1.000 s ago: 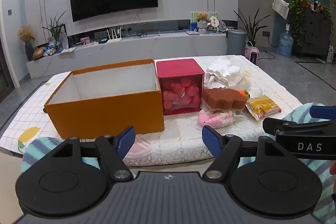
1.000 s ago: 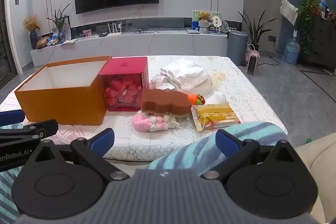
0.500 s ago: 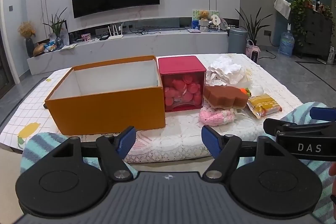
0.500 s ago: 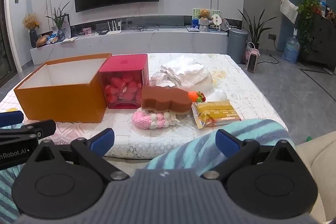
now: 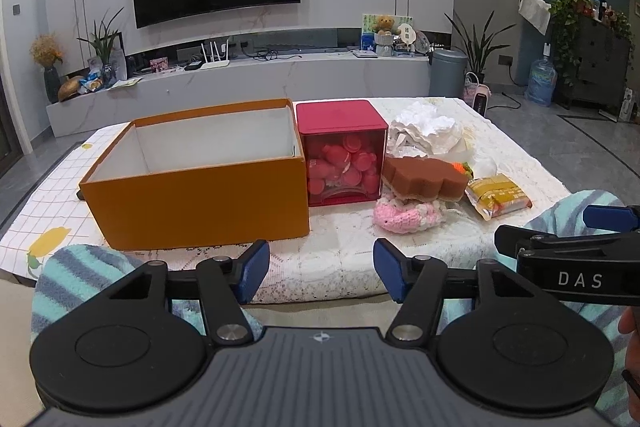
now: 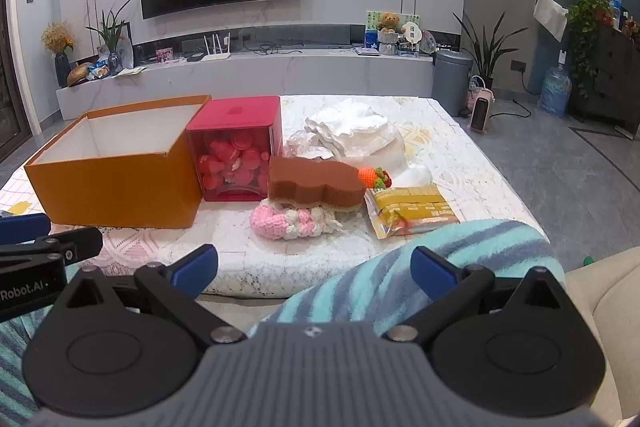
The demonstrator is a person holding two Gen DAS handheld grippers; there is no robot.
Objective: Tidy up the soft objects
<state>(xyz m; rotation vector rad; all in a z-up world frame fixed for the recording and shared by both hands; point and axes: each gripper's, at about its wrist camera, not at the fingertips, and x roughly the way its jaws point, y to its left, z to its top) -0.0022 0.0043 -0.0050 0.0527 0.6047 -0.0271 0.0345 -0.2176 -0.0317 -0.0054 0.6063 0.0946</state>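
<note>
Orange box (image 5: pixel 200 203) sits empty; sponge (image 6: pixel 316 187), knit (image 6: pixel 288 223) and cloths (image 6: pixel 352 127) wait outside. Left tool (image 5: pixel 320 267) closing on nothing, right tool (image 6: pixel 314 271) apart.

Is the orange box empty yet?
Looks empty: the orange box is open-topped, only bare white walls show; its floor is hidden.

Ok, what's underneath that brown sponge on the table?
The brown sponge rests partly on a pink and white crocheted piece, which sticks out at its front. A small orange crocheted item peeks out by its right end. Whatever else lies beneath is covered.
</note>
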